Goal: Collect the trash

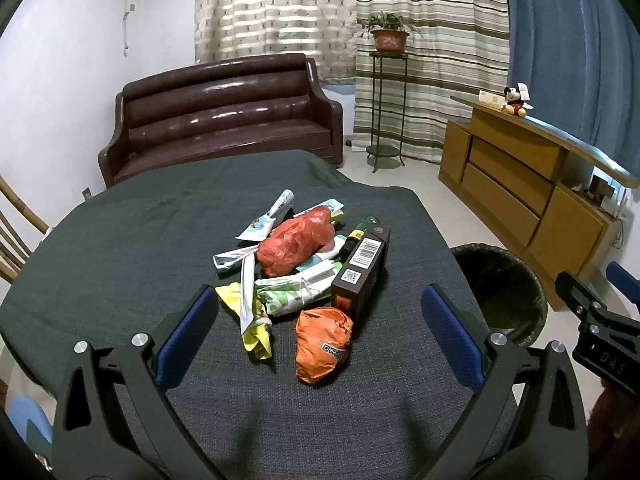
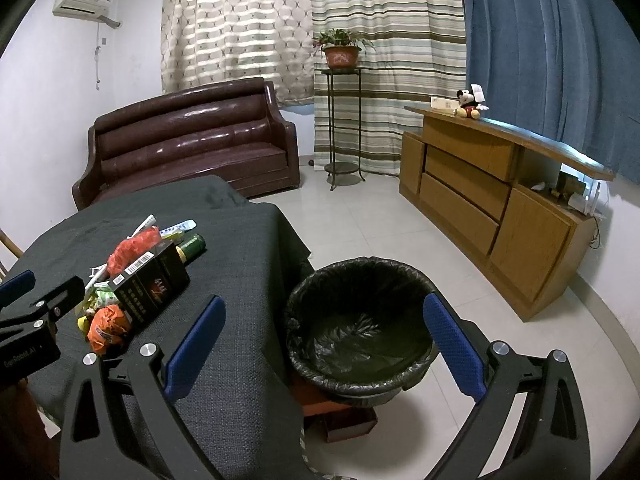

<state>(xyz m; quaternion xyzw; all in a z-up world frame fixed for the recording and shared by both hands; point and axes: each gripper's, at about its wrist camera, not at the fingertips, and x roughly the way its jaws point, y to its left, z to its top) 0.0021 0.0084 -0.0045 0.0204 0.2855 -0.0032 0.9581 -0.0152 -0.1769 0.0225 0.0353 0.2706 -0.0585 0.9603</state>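
A pile of trash lies on the dark grey tablecloth (image 1: 120, 248): a crumpled orange bag (image 1: 323, 338) nearest me, a red plastic bag (image 1: 294, 246), a dark carton with barcodes (image 1: 362, 272), a green bottle (image 1: 360, 230), a yellow wrapper (image 1: 256, 322) and white-green wrappers (image 1: 298, 286). My left gripper (image 1: 320, 332) stands open, its blue pads either side of the orange bag and short of it. My right gripper (image 2: 324, 340) is open over the table's edge and the bin (image 2: 360, 328), which has a black liner with nothing visible in it. The carton (image 2: 154, 280) and orange bag (image 2: 106, 326) show at left in the right wrist view.
The bin (image 1: 500, 284) stands on the floor right of the table. A brown sofa (image 1: 224, 116) is behind the table, a plant stand (image 1: 386, 108) and a wooden cabinet (image 1: 520, 176) to the right. A chair back (image 1: 12, 232) sits at far left.
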